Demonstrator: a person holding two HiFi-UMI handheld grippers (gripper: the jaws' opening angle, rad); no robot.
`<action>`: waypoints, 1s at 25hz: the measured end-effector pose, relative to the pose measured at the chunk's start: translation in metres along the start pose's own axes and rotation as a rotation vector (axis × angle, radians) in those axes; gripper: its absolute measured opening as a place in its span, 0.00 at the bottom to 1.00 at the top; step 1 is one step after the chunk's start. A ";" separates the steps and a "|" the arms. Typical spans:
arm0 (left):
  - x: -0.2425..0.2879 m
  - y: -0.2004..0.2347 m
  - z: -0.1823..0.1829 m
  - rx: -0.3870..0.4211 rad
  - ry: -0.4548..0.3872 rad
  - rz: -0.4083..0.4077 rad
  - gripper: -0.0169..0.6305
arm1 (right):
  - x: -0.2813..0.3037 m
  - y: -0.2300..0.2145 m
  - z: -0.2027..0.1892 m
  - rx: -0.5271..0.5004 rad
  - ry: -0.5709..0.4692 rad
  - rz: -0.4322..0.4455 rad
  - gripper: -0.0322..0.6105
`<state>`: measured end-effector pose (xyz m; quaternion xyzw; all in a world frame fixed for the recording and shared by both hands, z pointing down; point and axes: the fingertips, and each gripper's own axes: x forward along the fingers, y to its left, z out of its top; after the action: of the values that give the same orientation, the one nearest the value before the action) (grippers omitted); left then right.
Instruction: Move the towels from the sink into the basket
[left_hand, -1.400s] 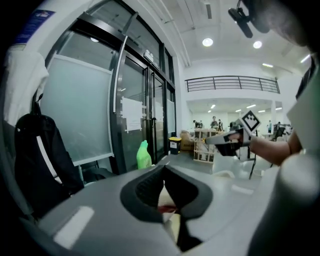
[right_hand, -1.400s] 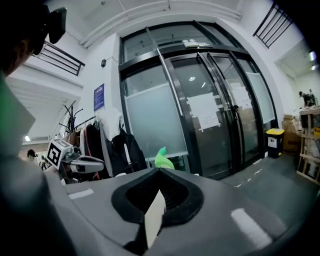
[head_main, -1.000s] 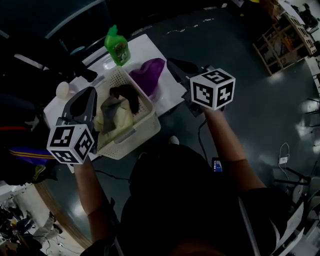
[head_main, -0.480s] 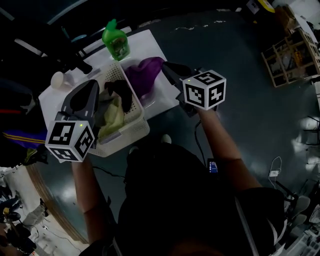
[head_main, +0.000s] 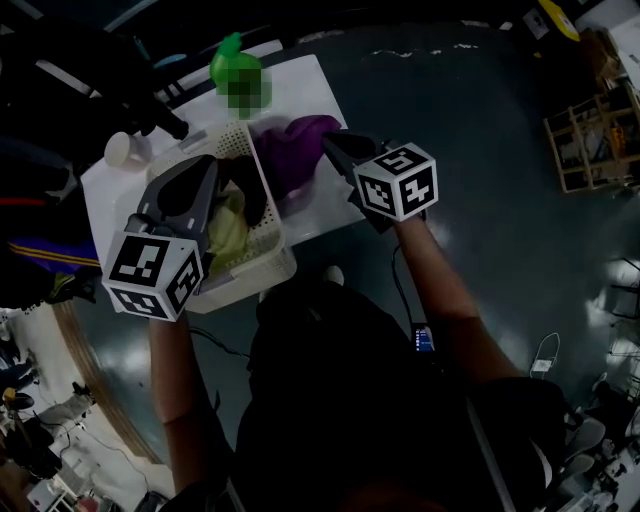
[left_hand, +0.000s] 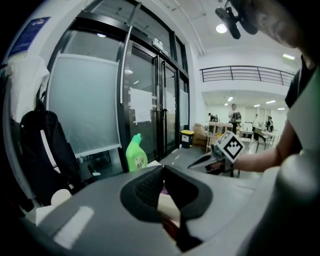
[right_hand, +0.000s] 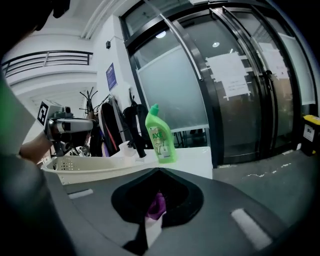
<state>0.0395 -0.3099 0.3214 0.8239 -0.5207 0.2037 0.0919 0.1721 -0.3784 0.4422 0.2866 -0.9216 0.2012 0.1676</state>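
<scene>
ok so going from the left: the left gripper (head_main: 205, 162) hangs over the left half of the white perforated basket (head_main: 262, 272), jaws clenched together with nothing in them. You can see the tips meeting in the left gripper view (left_hand: 162, 171). Inside the basket there's a yellow-green towel (head_main: 228, 228) and a dark towel (head_main: 246, 186) bunched up beside it. Behind the basket a green cleaner bottle (head_main: 235, 70) stands upright on the white table (head_main: 310, 90).

Just right of the basket the purple towel (head_main: 285, 150) lies crumpled in the sink (head_main: 297, 198), so that one's not moved yet. The right gripper (head_main: 328, 140) is at the towel's right edge, pointing toward the basket, jaws pinched shut and empty. A bit of purple shows under the closed tips in the right gripper view (right_hand: 159, 172), but I can't tell if it's actually touching the cloth
</scene>
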 end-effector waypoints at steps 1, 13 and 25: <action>0.003 -0.001 -0.002 0.002 0.012 -0.005 0.04 | 0.004 -0.002 -0.003 -0.002 0.011 0.007 0.05; 0.031 -0.006 -0.020 0.046 0.130 -0.055 0.04 | 0.036 -0.020 -0.031 -0.016 0.085 0.027 0.05; 0.053 -0.006 -0.031 0.065 0.198 -0.091 0.04 | 0.051 -0.040 -0.042 -0.054 0.137 -0.029 0.05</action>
<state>0.0570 -0.3397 0.3723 0.8251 -0.4644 0.2964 0.1254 0.1640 -0.4124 0.5105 0.2808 -0.9089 0.1930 0.2405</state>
